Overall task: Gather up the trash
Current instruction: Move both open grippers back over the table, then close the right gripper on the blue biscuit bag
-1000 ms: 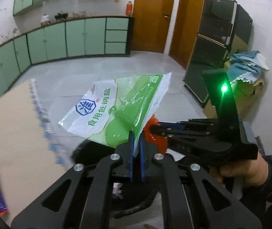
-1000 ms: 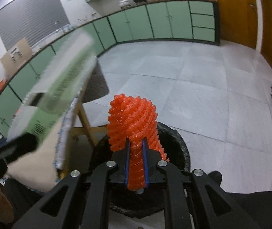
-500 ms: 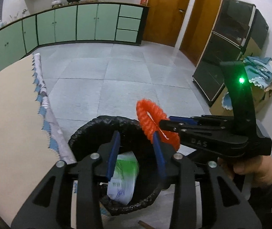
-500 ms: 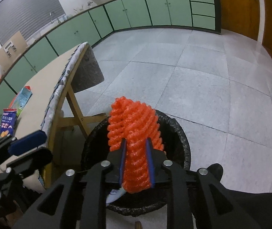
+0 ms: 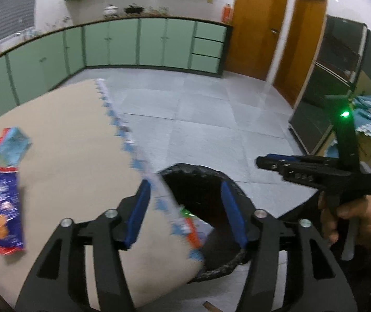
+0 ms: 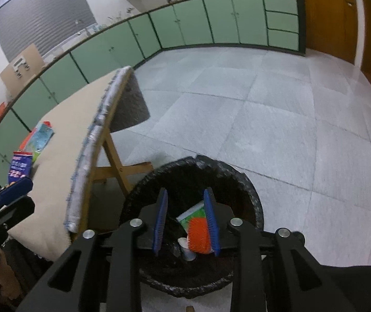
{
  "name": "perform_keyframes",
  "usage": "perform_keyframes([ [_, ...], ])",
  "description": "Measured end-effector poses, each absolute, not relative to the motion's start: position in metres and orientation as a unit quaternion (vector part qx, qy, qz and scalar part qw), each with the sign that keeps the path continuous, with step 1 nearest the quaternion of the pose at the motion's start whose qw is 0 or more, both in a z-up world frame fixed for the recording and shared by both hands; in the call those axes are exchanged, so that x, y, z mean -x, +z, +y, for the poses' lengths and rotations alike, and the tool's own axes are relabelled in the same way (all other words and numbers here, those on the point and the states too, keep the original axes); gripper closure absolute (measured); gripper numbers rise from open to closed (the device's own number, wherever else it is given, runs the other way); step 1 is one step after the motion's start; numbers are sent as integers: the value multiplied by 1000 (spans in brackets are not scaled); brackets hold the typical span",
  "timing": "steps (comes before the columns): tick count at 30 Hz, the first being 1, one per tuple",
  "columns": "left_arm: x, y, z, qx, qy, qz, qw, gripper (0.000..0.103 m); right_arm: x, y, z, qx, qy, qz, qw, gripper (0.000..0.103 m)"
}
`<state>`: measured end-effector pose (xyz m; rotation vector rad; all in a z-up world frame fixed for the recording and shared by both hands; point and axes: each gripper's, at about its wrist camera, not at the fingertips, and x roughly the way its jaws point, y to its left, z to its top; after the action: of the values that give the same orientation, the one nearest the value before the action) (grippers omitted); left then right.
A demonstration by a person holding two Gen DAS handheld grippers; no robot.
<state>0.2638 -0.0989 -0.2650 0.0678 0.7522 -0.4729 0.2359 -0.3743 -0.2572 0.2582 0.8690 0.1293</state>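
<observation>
Lying binned: green-printed packet, lettering unreadable.

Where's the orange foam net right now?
In the right wrist view the orange foam net lies inside the black bin, beside the green and white bag, below the open right gripper.

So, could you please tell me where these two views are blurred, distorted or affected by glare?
Left wrist view: motion blur smears the table edge trim and the blue snack packet; fisheye bends the green cabinets; the green light on the right tongs flares. Right wrist view: sharper, with black corner vignetting, a curved counter line, and glare off the floor near the door.
</observation>
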Motion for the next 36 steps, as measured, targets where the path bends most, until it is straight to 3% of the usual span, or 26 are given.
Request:
perform_keyframes([
  [11,-226,-223,39,-30,6,305,952,26,-244,-195,-252,-53,189,363,911,70],
  [21,-238,-251,117,33,50,339,939,26,-255,-182,-140,-14,277,347,896,69],
  [28,-272,-280,121,27,50,350,935,26,-267,-195,-126,-4,276,355,893,69],
  [36,-281,-297,131,40,47,367,928,34,-285,-211,-115,-2,281,366,887,69],
])
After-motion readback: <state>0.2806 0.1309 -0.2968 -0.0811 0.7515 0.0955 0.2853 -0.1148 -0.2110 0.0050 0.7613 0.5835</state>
